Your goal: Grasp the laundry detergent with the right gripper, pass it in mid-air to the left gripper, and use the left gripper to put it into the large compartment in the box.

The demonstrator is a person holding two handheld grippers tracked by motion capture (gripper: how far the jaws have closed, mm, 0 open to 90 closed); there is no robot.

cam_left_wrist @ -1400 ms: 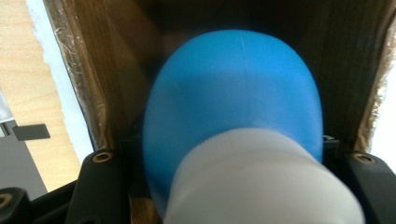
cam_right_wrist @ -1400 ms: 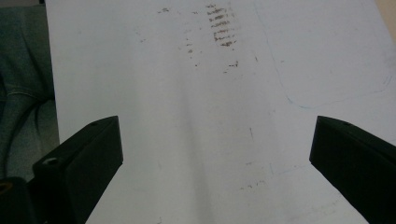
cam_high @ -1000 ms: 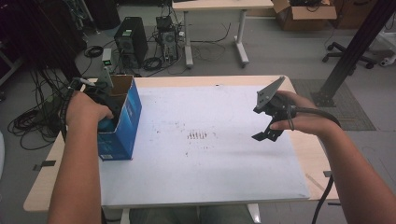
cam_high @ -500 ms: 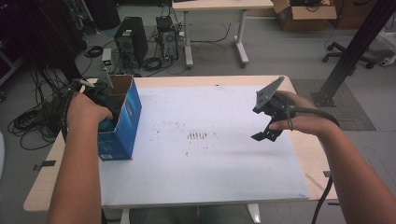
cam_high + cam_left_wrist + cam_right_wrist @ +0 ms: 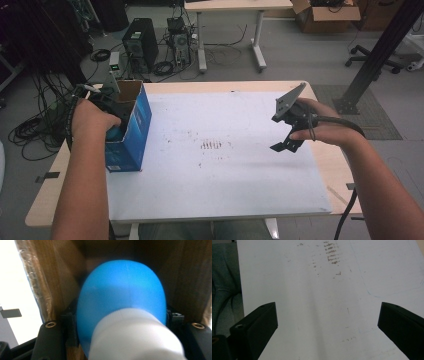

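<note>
White sheet over a wooden table (image 5: 320,165), cables and computer towers on the floor behind, and the action is all at the left edge: the left gripper (image 5: 111,114) is plunged into the open top of a blue cardboard box (image 5: 131,131). In the left gripper view a blue-and-white object (image 5: 122,305) sits between the jaws, which have just been easing apart; whether the pads press it, I cannot tell. Its long axis runs straight away from the gripper, blue end deep in the box. The right gripper (image 5: 286,125) hovers well apart over bare sheet, jaws spread wide, nothing between them. No readable writing on the box
</note>
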